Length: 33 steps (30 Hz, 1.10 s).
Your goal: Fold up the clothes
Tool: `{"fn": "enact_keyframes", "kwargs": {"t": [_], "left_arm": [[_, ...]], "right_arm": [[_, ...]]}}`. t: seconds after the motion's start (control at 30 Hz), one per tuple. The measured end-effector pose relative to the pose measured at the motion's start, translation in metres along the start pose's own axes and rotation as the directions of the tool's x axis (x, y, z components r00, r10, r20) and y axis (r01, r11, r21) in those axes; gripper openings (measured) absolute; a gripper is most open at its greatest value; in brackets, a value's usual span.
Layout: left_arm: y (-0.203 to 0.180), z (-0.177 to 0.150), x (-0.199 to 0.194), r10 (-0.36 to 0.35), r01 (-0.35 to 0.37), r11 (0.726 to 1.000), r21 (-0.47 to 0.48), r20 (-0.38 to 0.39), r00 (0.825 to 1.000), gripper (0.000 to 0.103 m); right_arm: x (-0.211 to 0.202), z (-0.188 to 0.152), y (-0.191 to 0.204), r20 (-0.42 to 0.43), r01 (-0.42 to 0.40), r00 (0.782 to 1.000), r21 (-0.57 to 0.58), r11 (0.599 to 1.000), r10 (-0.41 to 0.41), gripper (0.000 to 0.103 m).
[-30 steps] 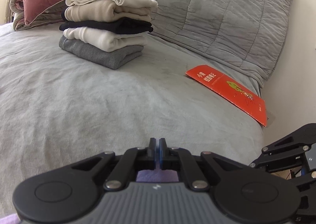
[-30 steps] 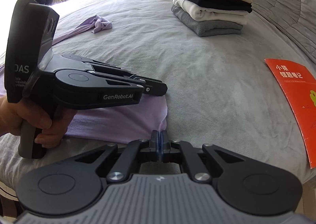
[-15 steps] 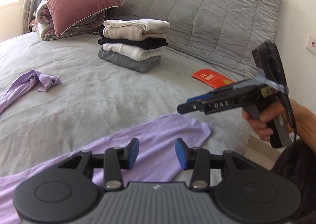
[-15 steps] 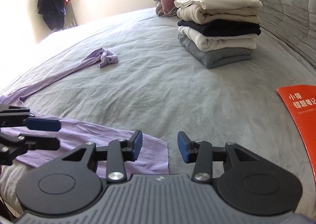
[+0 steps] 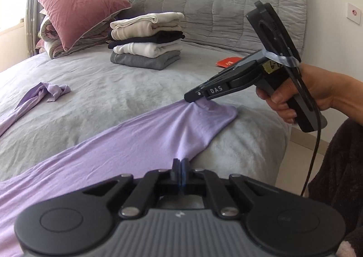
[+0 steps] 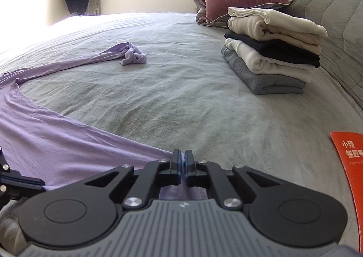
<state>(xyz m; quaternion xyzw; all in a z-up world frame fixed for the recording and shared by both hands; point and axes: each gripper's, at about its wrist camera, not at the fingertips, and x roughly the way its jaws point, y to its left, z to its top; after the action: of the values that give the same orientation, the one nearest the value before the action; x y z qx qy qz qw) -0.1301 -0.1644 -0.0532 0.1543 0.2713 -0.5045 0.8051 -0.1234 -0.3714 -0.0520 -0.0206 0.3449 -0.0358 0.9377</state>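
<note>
My right hand (image 5: 292,96) grips its handle, angling the right gripper (image 5: 189,99) down, jaws clamped on the hem of the lilac garment (image 5: 127,148) spread across the grey bed (image 5: 109,96). My left gripper (image 5: 180,166) pinches the same hem nearer me.

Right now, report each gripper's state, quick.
Left gripper: closed on the hem of the purple garment.
Right gripper: closed on the same purple garment, pinching its corner.
</note>
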Motion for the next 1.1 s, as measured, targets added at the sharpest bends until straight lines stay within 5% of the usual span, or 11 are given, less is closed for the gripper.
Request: {"fn": "enact_keyframes", "kwargs": {"t": [0.13, 0.17, 0.23, 0.3, 0.5, 0.73, 0.9, 1.1], "left_arm": [[-0.001, -0.002, -0.004, 0.022, -0.022, 1.000, 0.009, -0.020, 1.000, 0.006], [0.000, -0.001, -0.009, 0.024, -0.024, 1.000, 0.003, -0.016, 1.000, 0.016], [0.002, 0.001, -0.020, 0.044, -0.044, 0.999, 0.010, -0.002, 0.999, 0.036], [0.007, 0.003, -0.033, 0.069, -0.069, 0.997, 0.026, 0.000, 0.998, 0.038], [0.053, -0.019, -0.063, 0.135, -0.137, 0.990, -0.031, -0.078, 0.988, 0.043], [0.075, -0.041, -0.086, 0.086, -0.098, 0.990, -0.100, -0.122, 0.989, 0.049], [0.103, -0.023, -0.107, 0.188, -0.196, 0.972, -0.129, -0.074, 0.979, 0.057], [0.169, -0.007, -0.118, 0.357, -0.366, 0.904, -0.223, -0.079, 0.931, 0.057]], "right_arm": [[0.006, 0.000, 0.007, -0.019, 0.017, 1.000, -0.041, 0.999, -0.018, 0.010], [0.005, 0.002, 0.008, -0.020, 0.020, 1.000, -0.041, 0.999, -0.021, 0.014], [0.002, 0.006, 0.010, -0.009, 0.019, 1.000, -0.039, 0.999, -0.020, 0.031], [-0.002, 0.009, 0.013, 0.019, 0.004, 1.000, -0.037, 0.999, -0.003, 0.046], [0.002, 0.015, 0.036, 0.017, -0.049, 0.999, -0.087, 0.995, 0.051, 0.046], [0.010, 0.034, 0.070, -0.003, -0.054, 0.999, -0.140, 0.989, 0.054, 0.047], [0.015, 0.063, 0.101, 0.009, -0.084, 0.996, -0.098, 0.992, 0.085, 0.050], [0.042, 0.093, 0.133, -0.011, -0.135, 0.991, -0.019, 0.991, 0.135, 0.050]]}}
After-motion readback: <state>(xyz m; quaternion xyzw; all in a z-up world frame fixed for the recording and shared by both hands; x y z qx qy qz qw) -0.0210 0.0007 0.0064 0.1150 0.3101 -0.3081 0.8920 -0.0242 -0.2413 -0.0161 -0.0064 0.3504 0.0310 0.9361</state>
